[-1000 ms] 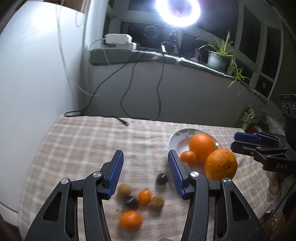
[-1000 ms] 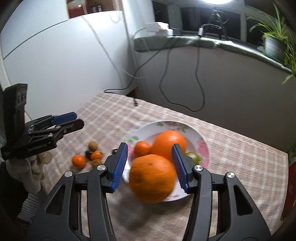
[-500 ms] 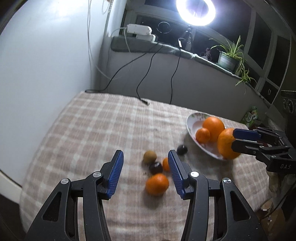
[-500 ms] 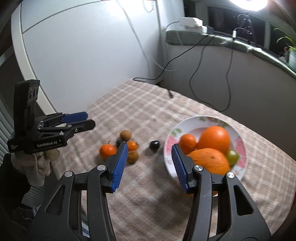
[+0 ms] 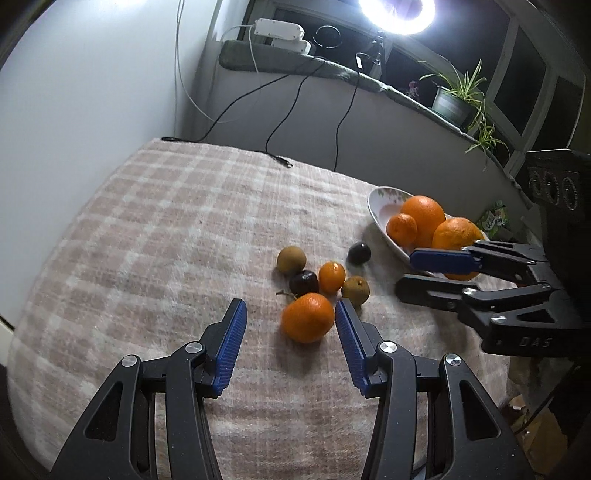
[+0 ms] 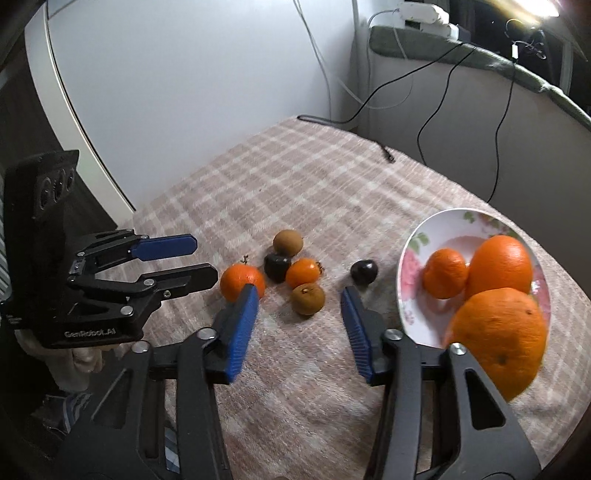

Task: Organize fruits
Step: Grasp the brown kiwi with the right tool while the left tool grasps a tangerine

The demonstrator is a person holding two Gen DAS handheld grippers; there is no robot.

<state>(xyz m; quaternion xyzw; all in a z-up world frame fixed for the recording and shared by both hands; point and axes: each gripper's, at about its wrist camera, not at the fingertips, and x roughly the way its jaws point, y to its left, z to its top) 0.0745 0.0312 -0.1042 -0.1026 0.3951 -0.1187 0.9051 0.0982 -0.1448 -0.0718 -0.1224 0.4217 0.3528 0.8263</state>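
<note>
Loose fruit lies on the plaid cloth: a tangerine [image 5: 307, 317], a small orange fruit [image 5: 331, 276], two dark plums [image 5: 303, 282] [image 5: 359, 253] and two brown fruits [image 5: 291, 259] [image 5: 355, 290]. My left gripper [image 5: 289, 308] hangs open just in front of the tangerine, whose right side is near the right pad. The flowered plate [image 6: 417, 243] holds two big oranges [image 6: 500, 264] [image 6: 498, 339] and a small tangerine [image 6: 445, 273]. My right gripper [image 6: 299, 295] is left of the plate, jaws closing; the brown fruit [image 6: 307, 299] lies just beyond its tips, untouched.
Black cables [image 5: 280, 160] trail onto the far side of the table from a sill with a power strip [image 5: 280, 31]. A white wall [image 5: 92, 92] borders the left. A potted plant [image 5: 452, 103] and a ring light [image 5: 397, 11] stand behind. The table's edge [image 6: 554, 424] drops off past the plate.
The big orange that was between my right gripper's pads now rests on the plate. That gripper has swung left to the loose fruit and narrowed. My left gripper has sunk toward the tangerine.
</note>
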